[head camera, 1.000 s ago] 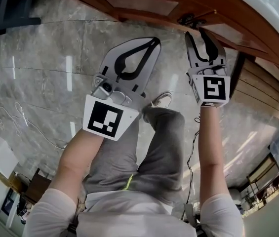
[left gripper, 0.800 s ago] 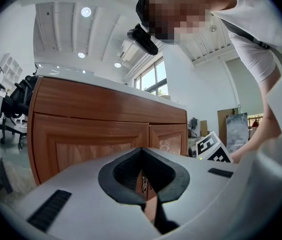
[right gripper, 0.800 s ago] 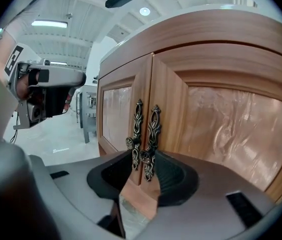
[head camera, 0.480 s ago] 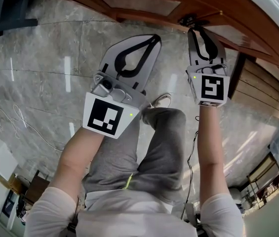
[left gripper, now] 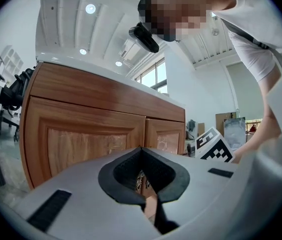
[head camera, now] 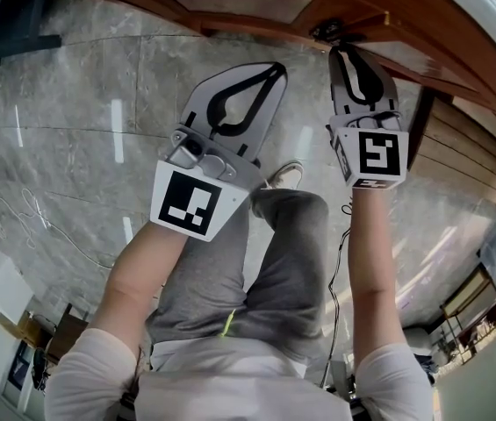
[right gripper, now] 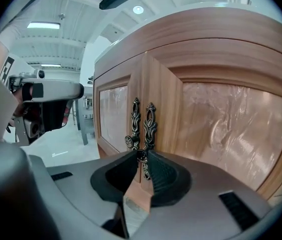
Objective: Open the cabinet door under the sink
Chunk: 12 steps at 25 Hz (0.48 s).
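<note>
A wooden cabinet (head camera: pixel 230 3) with two panelled doors runs under the white counter. Ornate dark handles with round knobs (right gripper: pixel 130 142) sit where the doors meet, seen small in the head view as the knobs (head camera: pixel 328 32). My right gripper (right gripper: pixel 141 154) has its jaw tips pinched round the knob of the right-hand door (right gripper: pixel 220 119); in the head view the right gripper (head camera: pixel 341 47) touches the doors' meeting edge. My left gripper (head camera: pixel 277 67) hangs shut and empty to its left, off the cabinet. In the left gripper view the left gripper (left gripper: pixel 141 149) points at the left door (left gripper: pixel 86 141).
The person's grey-trousered legs and a shoe (head camera: pixel 287 178) stand on the grey marble floor (head camera: pixel 81 103) below the grippers. White cables (head camera: pixel 28 213) lie on the floor at left. A wooden panelled wall (head camera: pixel 467 165) continues at right.
My right gripper has moved up to the door knobs and its jaws have drawn together round one. The left gripper has barely shifted.
</note>
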Available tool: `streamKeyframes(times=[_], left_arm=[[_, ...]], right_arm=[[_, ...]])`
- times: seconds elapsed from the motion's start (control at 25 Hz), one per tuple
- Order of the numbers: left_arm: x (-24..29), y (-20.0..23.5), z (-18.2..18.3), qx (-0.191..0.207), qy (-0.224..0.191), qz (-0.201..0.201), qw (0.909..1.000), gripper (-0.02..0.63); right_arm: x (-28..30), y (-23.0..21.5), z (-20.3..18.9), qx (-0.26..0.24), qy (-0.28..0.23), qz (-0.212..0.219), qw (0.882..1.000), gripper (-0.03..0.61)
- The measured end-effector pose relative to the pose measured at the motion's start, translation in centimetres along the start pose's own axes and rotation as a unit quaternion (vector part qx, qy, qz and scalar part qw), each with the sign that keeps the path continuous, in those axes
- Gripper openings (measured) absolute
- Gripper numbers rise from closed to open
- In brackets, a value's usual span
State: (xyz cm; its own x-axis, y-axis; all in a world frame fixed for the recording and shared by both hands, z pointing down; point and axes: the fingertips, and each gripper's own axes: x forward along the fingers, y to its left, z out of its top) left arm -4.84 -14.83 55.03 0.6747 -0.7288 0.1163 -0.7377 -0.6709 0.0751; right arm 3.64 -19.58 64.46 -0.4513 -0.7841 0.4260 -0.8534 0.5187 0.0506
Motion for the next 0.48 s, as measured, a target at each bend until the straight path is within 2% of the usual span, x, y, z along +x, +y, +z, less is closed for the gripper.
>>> streamKeyframes(times=[0.16,0.48], left_arm=[[0.4,-0.5,-0.2,-0.002,0.005,-0.006,1.0000,0.009],[1.5,-2.0,-0.1,-0.002,0.007,-0.015,0.9999,0.009]], right_arm=[[-1.2,0.4,-0.8,-0.004,0.039,0.009,0.999,0.083],[-2.2,0.9,-0.6,-0.005,0.019,0.025,0.999,0.080]])
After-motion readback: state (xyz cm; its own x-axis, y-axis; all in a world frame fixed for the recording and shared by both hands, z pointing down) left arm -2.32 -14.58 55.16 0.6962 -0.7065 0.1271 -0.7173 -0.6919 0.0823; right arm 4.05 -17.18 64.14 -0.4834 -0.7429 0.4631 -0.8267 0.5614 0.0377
